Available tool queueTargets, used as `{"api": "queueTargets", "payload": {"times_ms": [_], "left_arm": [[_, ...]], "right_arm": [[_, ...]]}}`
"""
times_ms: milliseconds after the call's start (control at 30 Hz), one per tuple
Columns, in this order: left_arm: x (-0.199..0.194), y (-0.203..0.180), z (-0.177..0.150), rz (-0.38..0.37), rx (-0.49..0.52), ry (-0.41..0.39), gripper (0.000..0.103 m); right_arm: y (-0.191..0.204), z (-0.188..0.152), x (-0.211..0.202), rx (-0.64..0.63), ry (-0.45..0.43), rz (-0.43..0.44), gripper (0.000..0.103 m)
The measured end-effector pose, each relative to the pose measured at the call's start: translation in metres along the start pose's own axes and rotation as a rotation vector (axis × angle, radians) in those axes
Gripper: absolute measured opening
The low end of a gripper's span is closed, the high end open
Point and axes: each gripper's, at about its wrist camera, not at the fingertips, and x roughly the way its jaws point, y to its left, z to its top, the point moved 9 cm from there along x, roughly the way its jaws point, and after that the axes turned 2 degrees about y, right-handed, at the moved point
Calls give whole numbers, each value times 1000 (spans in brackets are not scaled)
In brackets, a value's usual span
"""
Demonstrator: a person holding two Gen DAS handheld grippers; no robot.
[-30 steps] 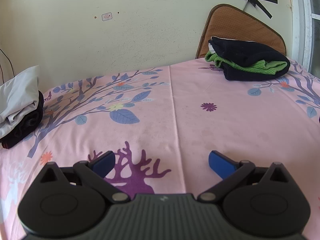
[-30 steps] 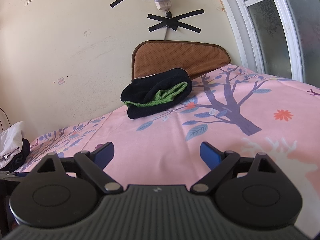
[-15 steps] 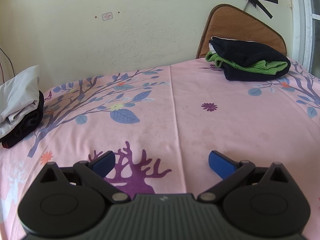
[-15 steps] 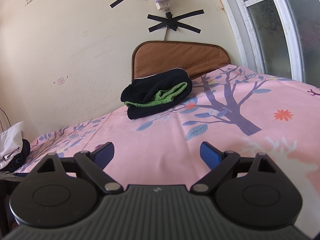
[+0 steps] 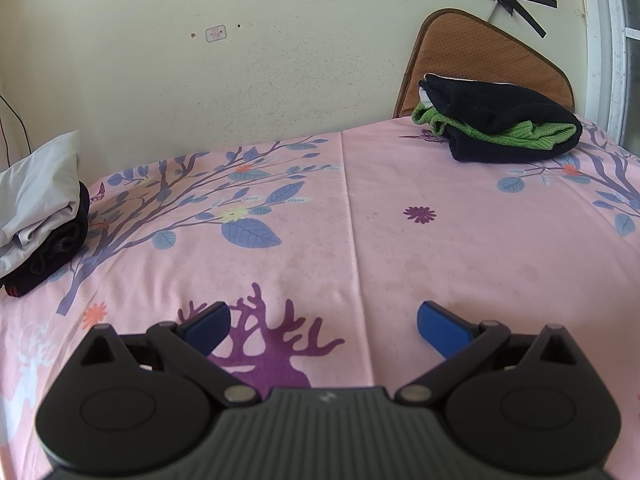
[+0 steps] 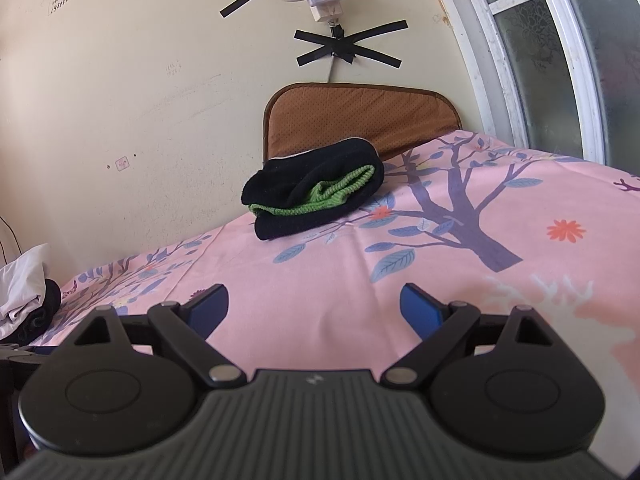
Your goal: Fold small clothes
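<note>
Nothing differs from 1 second ago: both the left gripper and right gripper stay wide open, empty, over the pink sheet, well short of the black-and-green pile.

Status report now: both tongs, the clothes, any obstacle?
Left tongs open, empty. Right tongs open, empty. Black-green pile far ahead, white-black pile at left, both untouched. Sheet between: no obstacle.

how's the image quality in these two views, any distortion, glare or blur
Left wrist view: strong fisheye bend, the window frame curves and the corners go dark; the pink sheet is evenly daylit, no hard shadows. Right wrist view: same curving; the frosted window is bright but not blown out; the black and green clothes pile is sharp, and the near gripper body looks soft.
</note>
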Motion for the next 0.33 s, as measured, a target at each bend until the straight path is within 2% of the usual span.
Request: {"api": "queueTargets", "payload": {"times_ms": [333], "left_arm": [[-4, 1, 2, -16, 2, -20, 103]], "right_arm": [[0, -1, 0, 0, 1, 0, 94]]}}
